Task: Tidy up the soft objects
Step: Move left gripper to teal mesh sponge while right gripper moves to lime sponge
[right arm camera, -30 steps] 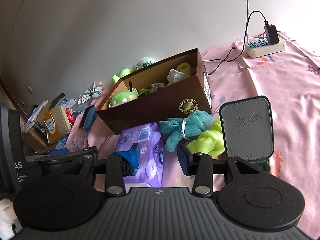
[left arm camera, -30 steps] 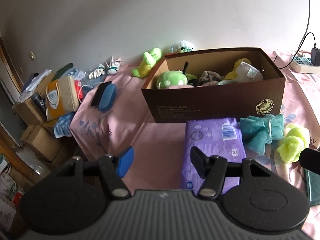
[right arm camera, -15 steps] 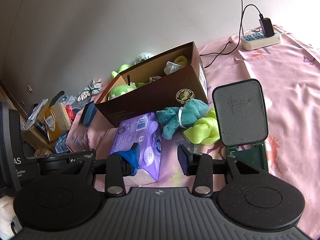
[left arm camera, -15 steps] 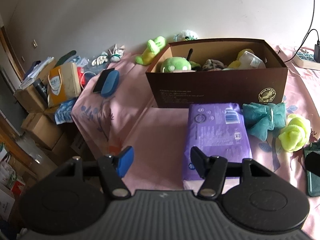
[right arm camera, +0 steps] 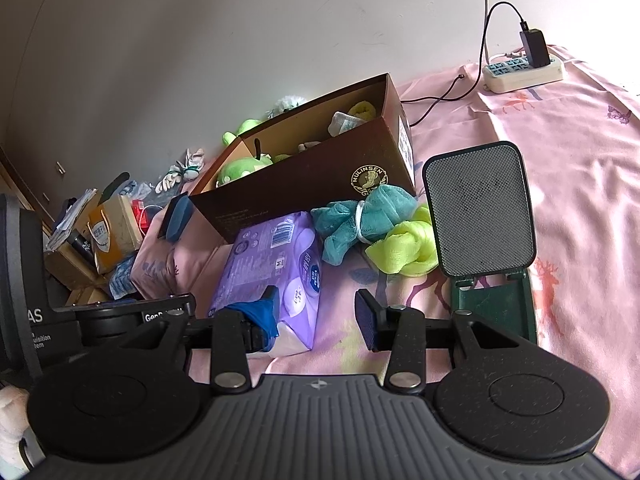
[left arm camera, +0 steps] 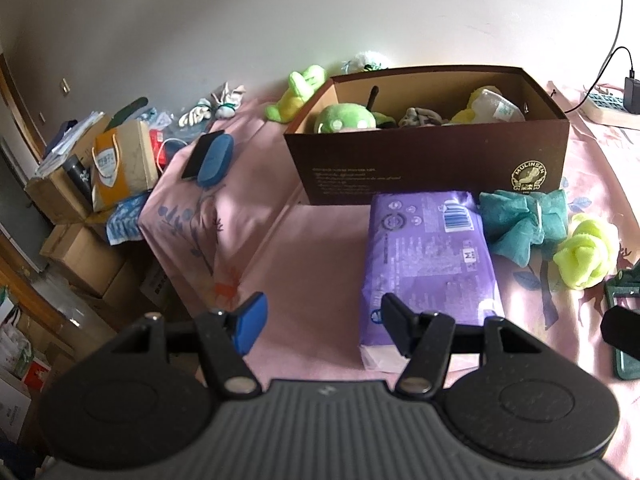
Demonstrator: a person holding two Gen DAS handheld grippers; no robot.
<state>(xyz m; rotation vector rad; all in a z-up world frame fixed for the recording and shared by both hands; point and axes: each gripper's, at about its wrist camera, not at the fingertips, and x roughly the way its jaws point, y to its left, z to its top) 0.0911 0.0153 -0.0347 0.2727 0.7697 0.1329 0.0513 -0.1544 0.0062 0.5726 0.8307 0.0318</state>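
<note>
A brown cardboard box (left arm camera: 432, 168) (right arm camera: 320, 176) stands on the pink bedsheet, with a green plush (left arm camera: 344, 120) and other soft toys inside. In front of it lie a purple tissue pack (left arm camera: 428, 256) (right arm camera: 276, 256), a teal mesh pouf (left arm camera: 520, 224) (right arm camera: 360, 220) and a yellow-green rolled cloth (left arm camera: 584, 256) (right arm camera: 404, 248). My left gripper (left arm camera: 322, 320) hangs open over bare sheet, just left of the pack's near end. My right gripper (right arm camera: 316, 318) is open too. Its left finger overlaps the pack's near corner, and no pad presses on it.
A dark green folding stand (right arm camera: 480, 208) sits upright right of the cloth. A power strip (right arm camera: 524, 70) with cables lies far right. A green frog plush (left arm camera: 296, 92) and a blue case (left arm camera: 212, 156) lie left of the box. Past the bed's left edge stand cartons (left arm camera: 80, 184).
The box sits a little higher in the left wrist view and the pack's near end now shows. In the right wrist view the scene has slid slightly up. Both jaws keep their width.
</note>
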